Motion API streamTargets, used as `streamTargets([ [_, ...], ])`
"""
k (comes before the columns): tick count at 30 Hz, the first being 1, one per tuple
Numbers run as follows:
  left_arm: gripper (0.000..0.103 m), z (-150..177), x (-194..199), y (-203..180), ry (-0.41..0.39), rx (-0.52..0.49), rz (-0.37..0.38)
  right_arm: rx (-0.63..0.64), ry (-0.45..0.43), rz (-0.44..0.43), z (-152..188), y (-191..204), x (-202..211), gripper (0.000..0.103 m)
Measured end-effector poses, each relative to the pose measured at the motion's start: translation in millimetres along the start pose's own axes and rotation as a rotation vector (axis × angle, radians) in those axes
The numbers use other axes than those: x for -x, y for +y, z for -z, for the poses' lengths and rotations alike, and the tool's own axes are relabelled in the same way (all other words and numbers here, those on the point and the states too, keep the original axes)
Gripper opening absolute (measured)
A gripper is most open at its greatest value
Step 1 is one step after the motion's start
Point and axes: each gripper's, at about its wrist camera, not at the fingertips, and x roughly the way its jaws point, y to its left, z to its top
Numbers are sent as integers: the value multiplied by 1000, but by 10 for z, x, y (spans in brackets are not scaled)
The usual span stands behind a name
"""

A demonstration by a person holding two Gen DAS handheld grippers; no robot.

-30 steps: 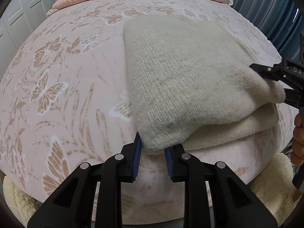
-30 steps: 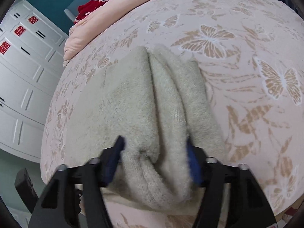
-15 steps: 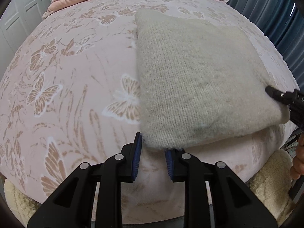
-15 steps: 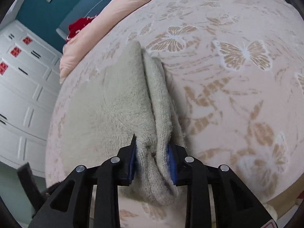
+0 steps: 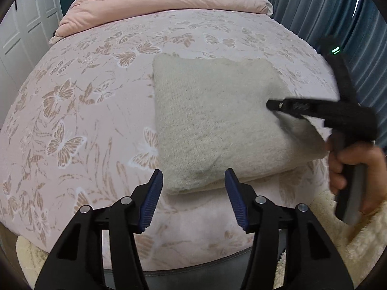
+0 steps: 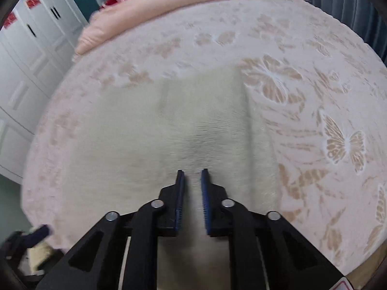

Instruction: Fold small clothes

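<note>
Nothing here can actually be read. The white wardrobe doors (image 6: 36, 36) carry small red square stickers (image 6: 32, 2), but they are blurred and their marks cannot be made out. A corner of a red-and-white label (image 6: 343, 286) peeks in at the bottom edge of the right wrist view, with no legible writing.

A bed (image 5: 101, 101) with a pink butterfly-print cover fills the room; a pink duvet (image 5: 164, 2) lies at its far end, white wardrobes (image 6: 31, 55) left, blue curtains (image 5: 321, 12) right.
</note>
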Motion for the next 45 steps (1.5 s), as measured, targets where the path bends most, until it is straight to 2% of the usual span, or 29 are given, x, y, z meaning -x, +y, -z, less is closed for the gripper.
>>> streamTargets([
  [2, 52, -30, -7, -15, 12, -1, 1, -60, -10, -24, -54, -115, 11, 3],
  [4, 57, -30, -15, 4, 11, 2, -1, -88, -52, -17, -142, -26, 276, 4],
  [6, 61, -3, -48, 34, 19, 20, -3, -42, -86, -112, -226, 222, 471, 5],
  [8, 61, 28, -93, 52, 40, 24, 1, -7, -50, -222, -296, 472, 470, 5],
  [10, 62, 73, -118, 66, 57, 17, -7, 29, 3, -293, -331, 712, 304, 5],
  [12, 67, 115, -120, 91, 65, 9, -26, 94, 85, -277, -310, 1022, -16, 5],
  [14, 67, 143, -111, 127, 66, 7, -35, 170, 156, -213, -203, 1209, -364, 3],
  [16, 67, 148, -117, 170, 77, 8, -47, 176, 141, -192, -224, 1263, -302, 3],
  [18, 67, 143, -123, 208, 80, 12, -49, 146, 84, -216, -262, 1213, 17, 8],
  [20, 67, 126, -142, 224, 85, 14, -42, 129, -2, -218, -192, 1042, 341, 7],
  [21, 67, 118, -148, 222, 83, 16, -40, 114, -20, -178, -125, 915, 421, 7],
  [23, 67, 104, -160, 194, 80, 11, -30, 76, -29, -42, 62, 617, 435, 8],
  [24, 67, 97, -169, 171, 78, 6, -30, 57, -7, 13, 155, 461, 368, 7],
  [25, 67, 94, -178, 143, 77, 2, -31, 36, 33, 29, 254, 305, 283, 0],
  [27, 67, 90, -200, 96, 82, -3, -25, -41, 37, -42, 369, 67, 316, 0],
  [29, 67, 87, -211, 53, 87, -4, -19, -87, -15, -86, 386, -27, 509, 4],
  [31, 68, 86, -213, 11, 90, -8, -19, -105, -83, -82, 309, -68, 658, 23],
  [32, 72, 82, -211, -10, 89, -10, -20, -103, -107, -70, 235, -76, 684, 45],
  [33, 74, 79, -204, -31, 85, -14, -24, -95, -124, -57, 151, -87, 681, 55],
  [35, 74, 68, -187, -69, 81, -23, -29, -72, -123, -26, -7, -98, 568, 54],
  [38, 75, 41, -128, -94, 69, -25, -36, -67, -43, -27, -149, -105, 240, 54],
  [39, 77, 26, -108, -90, 67, -23, -37, -59, -24, -44, -144, -83, 148, 37],
  [40, 77, 12, -87, -82, 62, -19, -40, -52, -17, -55, -139, -68, 94, 8],
  [42, 77, -31, -42, -66, 55, -12, -40, -76, -55, -93, -146, -99, 203, 9],
  [45, 79, -107, 24, -42, 35, -5, -37, -147, -189, -165, -152, -289, 636, 8],
])
